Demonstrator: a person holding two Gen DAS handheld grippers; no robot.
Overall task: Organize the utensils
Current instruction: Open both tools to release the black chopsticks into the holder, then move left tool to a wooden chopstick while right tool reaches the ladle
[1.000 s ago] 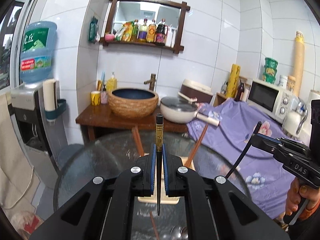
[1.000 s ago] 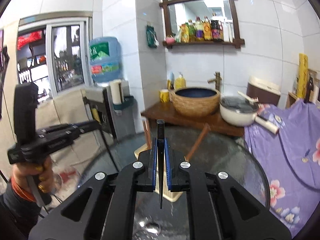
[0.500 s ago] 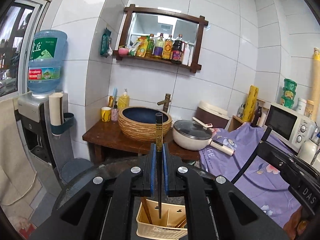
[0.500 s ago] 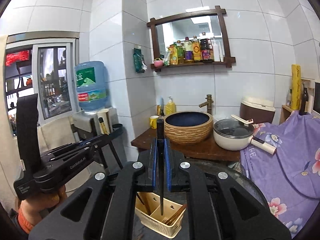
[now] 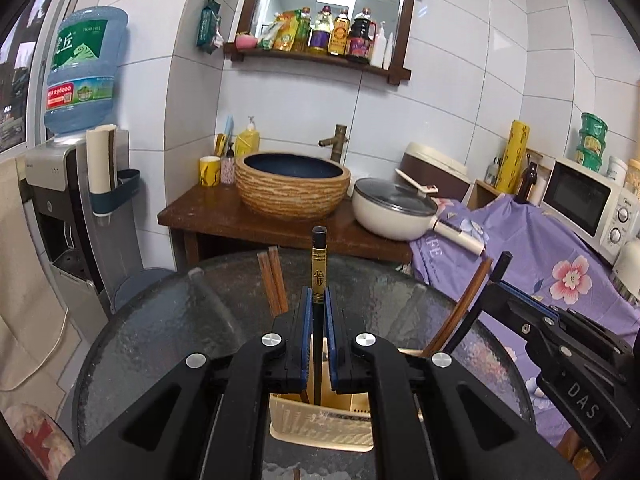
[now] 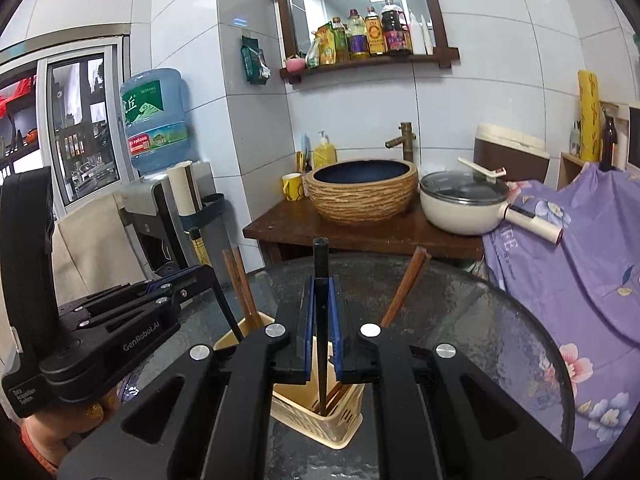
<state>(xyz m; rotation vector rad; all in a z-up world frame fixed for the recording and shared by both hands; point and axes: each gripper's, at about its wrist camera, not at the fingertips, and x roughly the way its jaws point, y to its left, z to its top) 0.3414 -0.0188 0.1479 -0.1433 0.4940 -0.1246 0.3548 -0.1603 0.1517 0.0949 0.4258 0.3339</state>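
Note:
My left gripper (image 5: 317, 300) is shut on a black chopstick with a gold band (image 5: 319, 272), held upright. Its lower tip dips into the cream slotted utensil holder (image 5: 320, 428) on the round glass table (image 5: 160, 320). My right gripper (image 6: 321, 284) is shut on a plain black chopstick (image 6: 321, 260), and that tip also reaches into the holder (image 6: 316, 428). Brown wooden chopsticks (image 5: 272, 280) (image 6: 404, 284) lean out of the holder on both sides. Each gripper shows in the other's view, the right gripper (image 5: 560, 344) and the left gripper (image 6: 120, 320).
Behind the table stands a wooden stand (image 5: 240, 224) with a woven basin (image 5: 292, 184) and a white lidded pan (image 5: 392, 208). A water dispenser (image 5: 72, 200) is at the left. A purple flowered cloth (image 5: 540, 248) and a microwave (image 5: 588, 200) are at the right.
Both grippers have sunk toward the holder with their chopsticks. The chopstick tips, which hung above its opening, now sit inside it. Both stay shut.

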